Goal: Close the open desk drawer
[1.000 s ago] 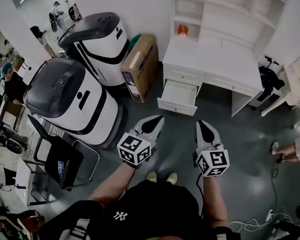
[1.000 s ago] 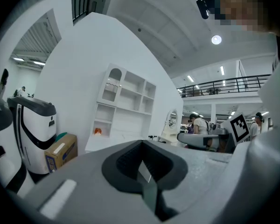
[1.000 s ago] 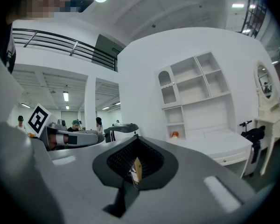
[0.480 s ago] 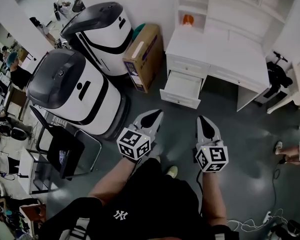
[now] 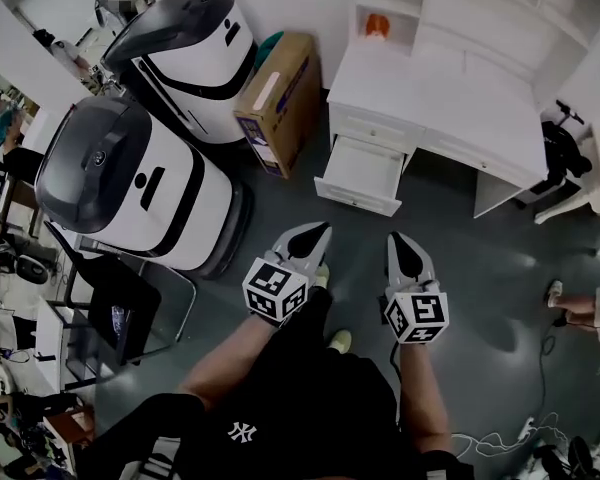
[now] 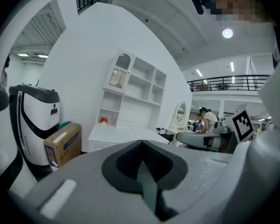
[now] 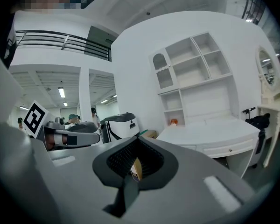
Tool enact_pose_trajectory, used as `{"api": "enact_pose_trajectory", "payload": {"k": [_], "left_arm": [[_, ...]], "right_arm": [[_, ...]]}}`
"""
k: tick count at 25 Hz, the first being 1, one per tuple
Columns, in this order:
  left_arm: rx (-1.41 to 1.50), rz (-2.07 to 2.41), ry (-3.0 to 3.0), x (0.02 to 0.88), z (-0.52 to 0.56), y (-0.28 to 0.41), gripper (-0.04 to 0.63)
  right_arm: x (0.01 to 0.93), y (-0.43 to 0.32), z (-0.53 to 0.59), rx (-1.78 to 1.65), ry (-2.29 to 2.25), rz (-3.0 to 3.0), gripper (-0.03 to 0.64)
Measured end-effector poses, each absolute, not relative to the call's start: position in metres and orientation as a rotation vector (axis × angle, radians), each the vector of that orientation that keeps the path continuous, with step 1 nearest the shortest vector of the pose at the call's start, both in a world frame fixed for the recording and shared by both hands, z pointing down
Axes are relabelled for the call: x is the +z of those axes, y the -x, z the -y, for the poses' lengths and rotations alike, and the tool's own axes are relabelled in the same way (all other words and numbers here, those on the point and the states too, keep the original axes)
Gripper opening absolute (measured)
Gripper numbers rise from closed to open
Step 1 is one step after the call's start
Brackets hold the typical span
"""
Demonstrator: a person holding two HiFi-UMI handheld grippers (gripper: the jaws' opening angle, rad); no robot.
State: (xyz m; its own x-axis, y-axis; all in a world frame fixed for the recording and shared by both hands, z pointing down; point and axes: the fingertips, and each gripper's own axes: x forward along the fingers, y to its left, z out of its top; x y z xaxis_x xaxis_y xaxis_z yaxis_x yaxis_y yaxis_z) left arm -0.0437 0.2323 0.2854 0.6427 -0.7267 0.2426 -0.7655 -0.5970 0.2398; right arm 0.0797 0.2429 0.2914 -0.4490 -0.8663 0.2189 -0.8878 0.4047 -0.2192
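Note:
A white desk (image 5: 450, 108) with a shelf hutch stands against the far wall. Its left drawer (image 5: 360, 173) is pulled out and looks empty inside. My left gripper (image 5: 318, 230) is shut and held in the air well short of the drawer, pointing toward it. My right gripper (image 5: 395, 240) is shut too, level with the left and a hand's width to its right. Neither holds anything. In the left gripper view the shut left gripper (image 6: 141, 146) hides the drawer; the desk (image 6: 126, 134) shows above it. The right gripper view has the shut right gripper (image 7: 137, 141) before the desk (image 7: 214, 129).
Two big white-and-black machines (image 5: 130, 183) (image 5: 190, 43) stand at the left, with a cardboard box (image 5: 275, 103) beside the desk. A black chair (image 5: 120, 303) is near left. An orange object (image 5: 378, 25) sits on the desk. A black scooter (image 5: 565, 153) and someone's legs (image 5: 590, 303) are at the right.
The person has stepped a little toward the desk and the view has shifted. Both grippers stay shut and side by side. The drawer stands open as before.

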Motion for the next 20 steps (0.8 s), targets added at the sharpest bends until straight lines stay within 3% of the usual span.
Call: {"api": "enact_pose_trajectory", "payload": {"k": [20], "left_arm": [[0.405,1.031,-2.451,0.494,-0.023,0.079,0.0]], "right_arm": [[0.487,-0.073,-0.051,0.704,-1.713,2.253,0.023]]}}
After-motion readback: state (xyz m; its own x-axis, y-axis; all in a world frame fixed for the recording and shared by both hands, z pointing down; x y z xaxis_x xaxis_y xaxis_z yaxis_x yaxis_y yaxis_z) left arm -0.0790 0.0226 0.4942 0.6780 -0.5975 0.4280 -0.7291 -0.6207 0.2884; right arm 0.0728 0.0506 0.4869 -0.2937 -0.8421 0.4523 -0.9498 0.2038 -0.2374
